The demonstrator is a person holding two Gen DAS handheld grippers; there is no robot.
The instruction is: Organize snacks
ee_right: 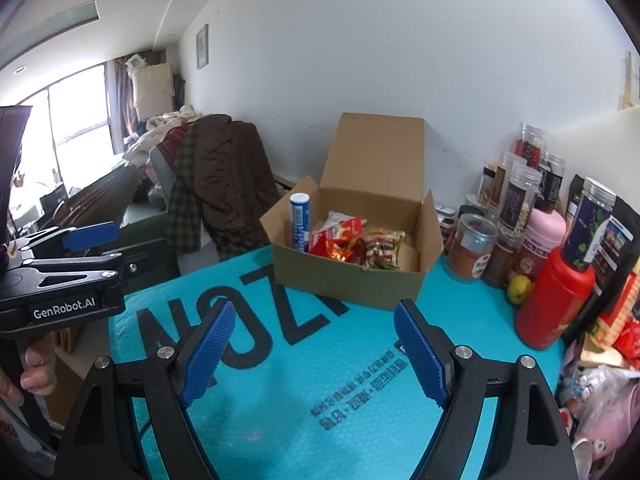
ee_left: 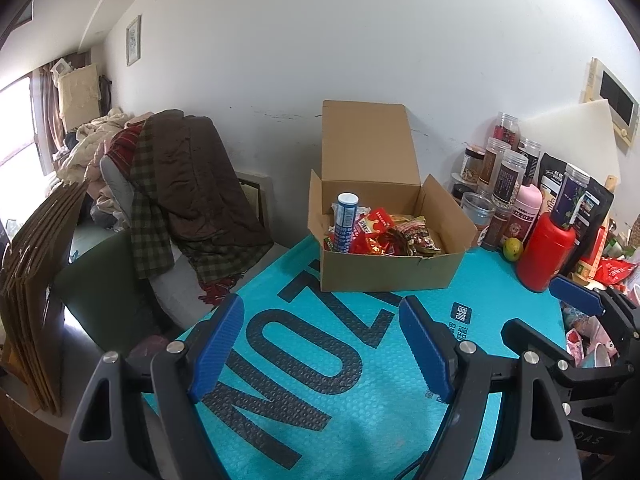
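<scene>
Snacks: red and dark snack packets (ee_left: 394, 236) lie heaped inside your cardboard box (ee_left: 390, 270), with a blue-and-white tube (ee_left: 345, 222) standing upright in its left corner.
Box: it sits at the far side of the counter (ee_left: 360, 420) on the teal mat, lid flap raised against the wall.
Left hand-held gripper (ee_left: 322, 350): your jaws are spread wide, holding nothing, above the mat on the near side of the box.
Right hand-held gripper (ee_right: 312, 354): likewise wide apart and empty, near side of the box.
Right of box: jars (ee_right: 520, 196), a red bottle (ee_right: 554, 300), a pink bottle (ee_right: 540, 240) and a green-yellow fruit (ee_right: 519, 289) crowd the counter's right edge.
Left: clothes (ee_left: 192, 184) are draped over a chair.
</scene>
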